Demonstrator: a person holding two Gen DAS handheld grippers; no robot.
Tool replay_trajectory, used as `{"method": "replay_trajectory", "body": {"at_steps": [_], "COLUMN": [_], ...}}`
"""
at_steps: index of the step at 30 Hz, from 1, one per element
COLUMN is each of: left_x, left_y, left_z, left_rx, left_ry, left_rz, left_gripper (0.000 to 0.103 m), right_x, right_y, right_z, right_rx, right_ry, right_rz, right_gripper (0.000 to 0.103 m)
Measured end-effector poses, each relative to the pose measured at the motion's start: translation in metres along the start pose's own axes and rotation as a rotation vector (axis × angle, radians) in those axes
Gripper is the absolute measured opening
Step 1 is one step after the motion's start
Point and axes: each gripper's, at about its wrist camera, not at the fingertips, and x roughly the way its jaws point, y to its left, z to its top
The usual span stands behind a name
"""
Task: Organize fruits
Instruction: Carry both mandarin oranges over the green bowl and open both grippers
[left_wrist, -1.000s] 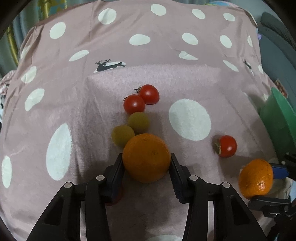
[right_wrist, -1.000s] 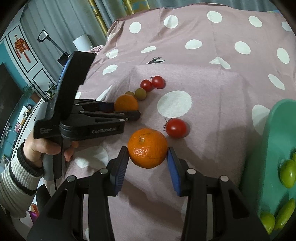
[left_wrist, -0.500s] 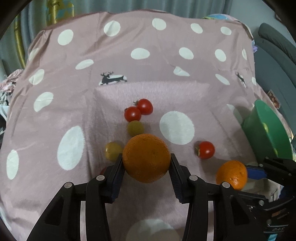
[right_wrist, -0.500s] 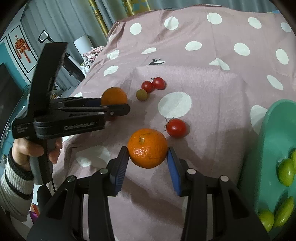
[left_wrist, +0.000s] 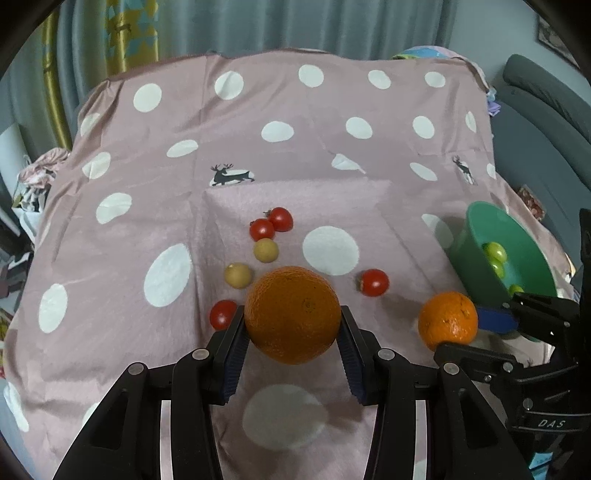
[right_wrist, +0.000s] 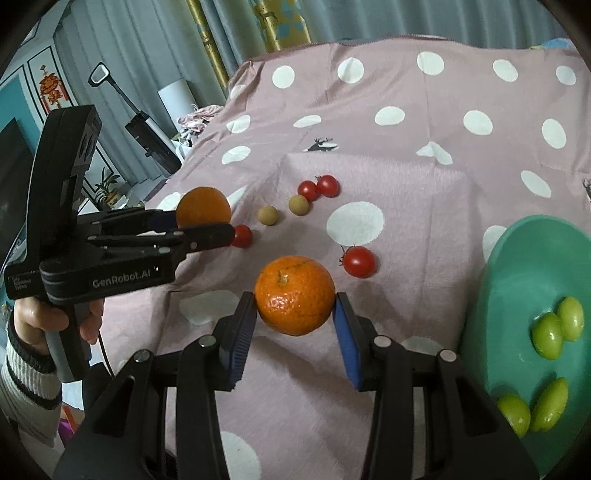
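My left gripper (left_wrist: 292, 325) is shut on a large orange (left_wrist: 292, 314) and holds it above the pink dotted cloth (left_wrist: 258, 155). My right gripper (right_wrist: 295, 306) is shut on a smaller orange (right_wrist: 294, 294), also off the cloth. In the right wrist view the left gripper (right_wrist: 207, 230) with its orange (right_wrist: 203, 211) hangs at the left. In the left wrist view the right gripper's orange (left_wrist: 447, 320) shows at the right. Several red tomatoes (left_wrist: 272, 223) and two yellowish round fruits (left_wrist: 266, 250) lie on the cloth.
A green bowl (right_wrist: 517, 266) with several green fruits (right_wrist: 557, 328) stands at the right, next to my right gripper. A person's hand (right_wrist: 44, 321) in a striped sleeve grips the left tool. Curtains and a sofa edge border the cloth.
My left gripper has risen and drawn back with the large orange, uncovering a tomato under it. My right gripper has lifted slightly with its orange.
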Motion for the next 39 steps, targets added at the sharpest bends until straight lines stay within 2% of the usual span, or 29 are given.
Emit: {"method": "replay_trajectory", "body": {"at_steps": [17, 25, 39], "left_x": [-0.038, -0.04, -0.029], "left_y": [-0.037, -0.061, -0.107], "left_z": [-0.003, 0.003, 0.017], "left_rx": [0.061, 0.104, 0.182], "left_ry": [-0.053, -0.059, -0.052], "left_rz": [-0.016, -0.035, -0.085], "left_gripper": [0.047, 0.047, 0.047], "right_x": [-0.044, -0.057, -0.087], "right_y": [0.003, -0.002, -0.038], "right_z": [-0.011, -0.016, -0.029], "right_rx": [0.0, 0.027, 0.103], "right_ry": [-0.083, -0.116, -0.166], "right_rz": [-0.017, -0.037, -0.095], "right_gripper": [0.043, 0.043, 0.043]}}
